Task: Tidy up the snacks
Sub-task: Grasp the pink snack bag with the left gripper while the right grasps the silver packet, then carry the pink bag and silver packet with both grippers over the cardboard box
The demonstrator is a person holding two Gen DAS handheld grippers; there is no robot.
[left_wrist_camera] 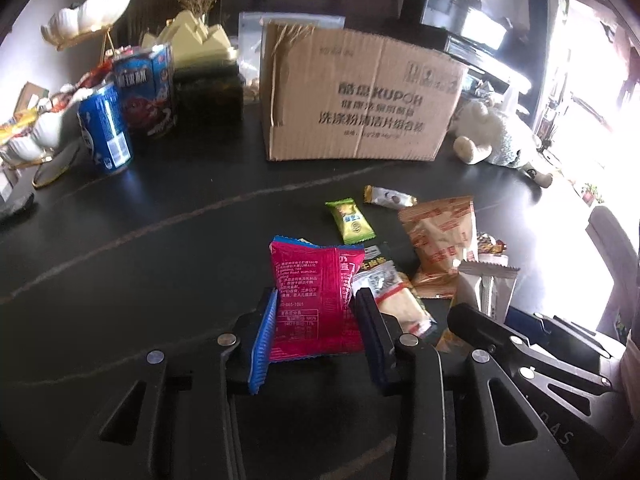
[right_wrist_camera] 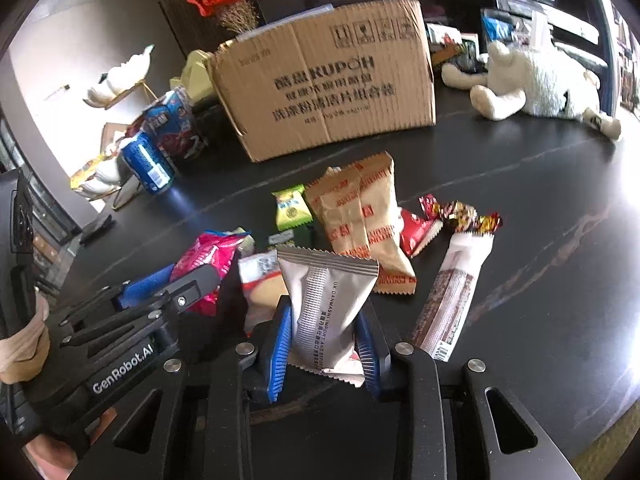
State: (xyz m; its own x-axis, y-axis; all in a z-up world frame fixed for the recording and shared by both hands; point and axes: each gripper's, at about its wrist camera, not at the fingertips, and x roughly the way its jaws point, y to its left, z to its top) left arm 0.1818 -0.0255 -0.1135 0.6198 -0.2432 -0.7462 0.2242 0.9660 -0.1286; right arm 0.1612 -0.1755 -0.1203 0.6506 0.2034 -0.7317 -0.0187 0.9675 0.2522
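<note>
My left gripper is shut on a pink snack packet, held upright over the dark table; it also shows in the right wrist view. My right gripper is shut on a silver snack packet, seen in the left wrist view to the right. Loose snacks lie between them and the cardboard box: a green packet, a tan bag, a small gold-white bar, a long brown-white bar and red wrapped sweets.
A blue can and a blue carton stand at the left beside white shell-shaped dishes. A white plush toy lies right of the box. The table edge is at the lower right.
</note>
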